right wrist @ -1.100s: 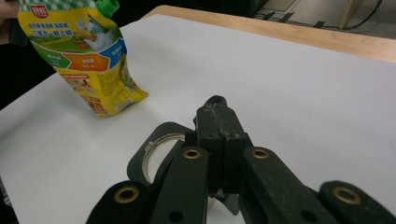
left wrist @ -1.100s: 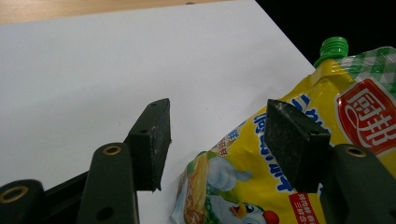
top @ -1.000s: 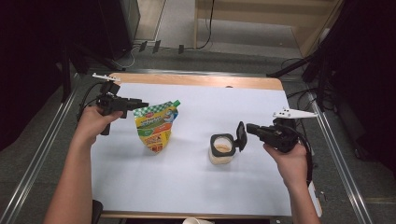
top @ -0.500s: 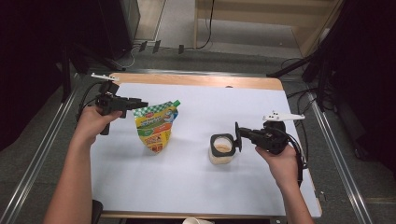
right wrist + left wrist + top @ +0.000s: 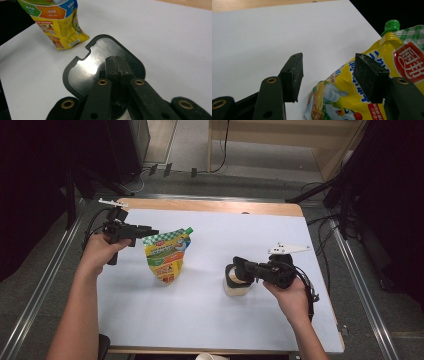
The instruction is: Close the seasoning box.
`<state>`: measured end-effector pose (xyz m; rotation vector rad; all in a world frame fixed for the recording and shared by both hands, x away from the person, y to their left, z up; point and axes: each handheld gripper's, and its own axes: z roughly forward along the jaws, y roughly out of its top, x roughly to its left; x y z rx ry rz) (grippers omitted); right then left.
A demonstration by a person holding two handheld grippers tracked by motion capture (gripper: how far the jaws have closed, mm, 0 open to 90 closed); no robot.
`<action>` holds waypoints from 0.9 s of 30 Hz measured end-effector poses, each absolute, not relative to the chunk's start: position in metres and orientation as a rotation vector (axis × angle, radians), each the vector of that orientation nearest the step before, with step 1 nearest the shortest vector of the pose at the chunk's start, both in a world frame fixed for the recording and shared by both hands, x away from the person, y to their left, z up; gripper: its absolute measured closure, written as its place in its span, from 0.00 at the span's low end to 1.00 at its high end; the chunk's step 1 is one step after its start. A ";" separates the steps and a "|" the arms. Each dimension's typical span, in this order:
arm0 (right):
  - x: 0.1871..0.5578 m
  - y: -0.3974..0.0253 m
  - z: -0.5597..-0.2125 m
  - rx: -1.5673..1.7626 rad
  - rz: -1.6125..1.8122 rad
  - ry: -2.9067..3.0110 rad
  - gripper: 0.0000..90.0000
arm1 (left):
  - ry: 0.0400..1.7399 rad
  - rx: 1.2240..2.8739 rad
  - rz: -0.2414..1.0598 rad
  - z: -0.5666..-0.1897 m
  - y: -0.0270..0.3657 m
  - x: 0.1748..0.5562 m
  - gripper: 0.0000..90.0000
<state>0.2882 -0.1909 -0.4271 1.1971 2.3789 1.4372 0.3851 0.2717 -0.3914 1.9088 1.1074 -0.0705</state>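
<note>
1. While the left gripper [image 5: 145,231] hovers at the pouch's [image 5: 167,255] top edge, its fingers [image 5: 293,75] stand apart, pouch just beside the right one, not gripped.
2. Pouch lies on the white table [image 5: 200,315], left of centre, green cap [image 5: 188,230] pointing away from the person.
3. Right gripper [image 5: 240,268] has fingers [image 5: 117,66] together, clamped on the jar's black flip lid [image 5: 87,67], which is swung open.
4. Jar [image 5: 235,287] stands right of centre, well apart from the pouch.
</note>
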 end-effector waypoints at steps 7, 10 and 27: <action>0.287 -0.175 -0.438 1.159 1.400 2.419 1.00 | 1.106 1.912 -0.070 -0.392 0.271 0.385 0.46; 0.286 -0.170 -0.442 1.133 1.386 2.439 1.00 | 1.107 1.911 -0.069 -0.392 0.271 0.385 0.46; 0.288 -0.178 -0.438 1.130 1.417 2.398 0.78 | 1.111 1.914 -0.071 -0.393 0.271 0.385 0.46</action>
